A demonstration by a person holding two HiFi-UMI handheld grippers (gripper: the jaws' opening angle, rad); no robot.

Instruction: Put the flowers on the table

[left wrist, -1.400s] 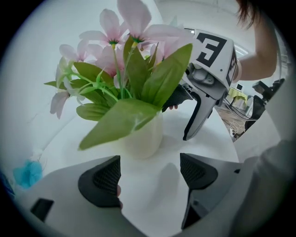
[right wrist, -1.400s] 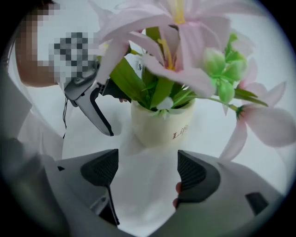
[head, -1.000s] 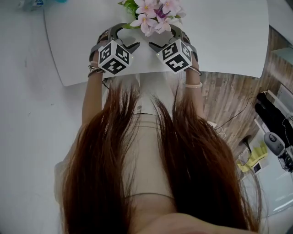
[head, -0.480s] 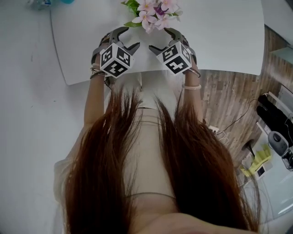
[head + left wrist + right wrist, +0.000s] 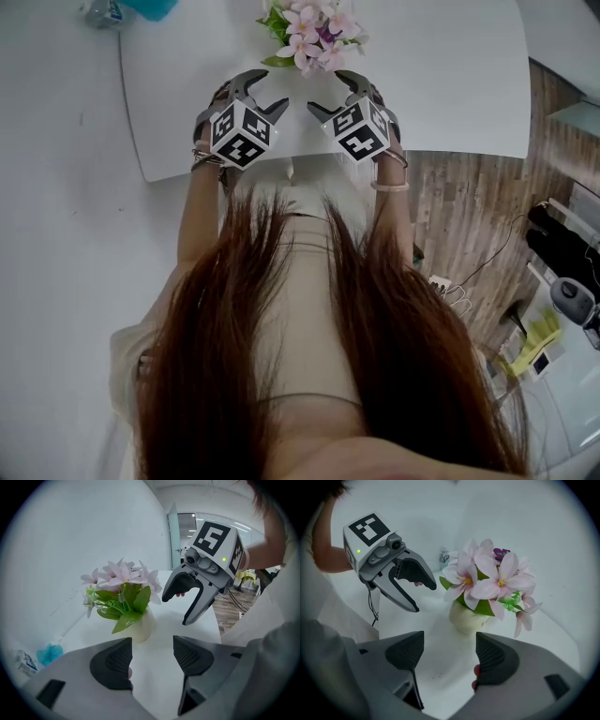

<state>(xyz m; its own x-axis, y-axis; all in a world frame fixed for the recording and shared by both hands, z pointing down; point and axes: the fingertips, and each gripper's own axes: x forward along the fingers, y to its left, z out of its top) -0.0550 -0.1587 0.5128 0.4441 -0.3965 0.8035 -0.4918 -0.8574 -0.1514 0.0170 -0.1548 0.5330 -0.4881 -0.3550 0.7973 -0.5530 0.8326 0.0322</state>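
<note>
White table [image 5: 450, 84] fills the far half of the head view, with wooden floor [image 5: 469, 206] at the near right past its edge. Over the table's near edge hang the left gripper [image 5: 265, 92] and the right gripper [image 5: 326, 92], side by side, pointing down and away. Each has its jaws spread with only bare tabletop between them. Both pairs have just been closing a little, and neither pinches anything. Just beyond them, midway between the two, the flowers [image 5: 314, 33] stand upright on the table in a pale vase [image 5: 465, 617], apart from every jaw. The vase thus lies ahead, right of the left gripper and left of the right one, with neither hand clearly nearer. The placing looks done. Any coming move is probably a pull back toward the near side, clear of the blooms. At the far left corner lie a blue thing [image 5: 150, 7] and a small packet [image 5: 101, 13].
</note>
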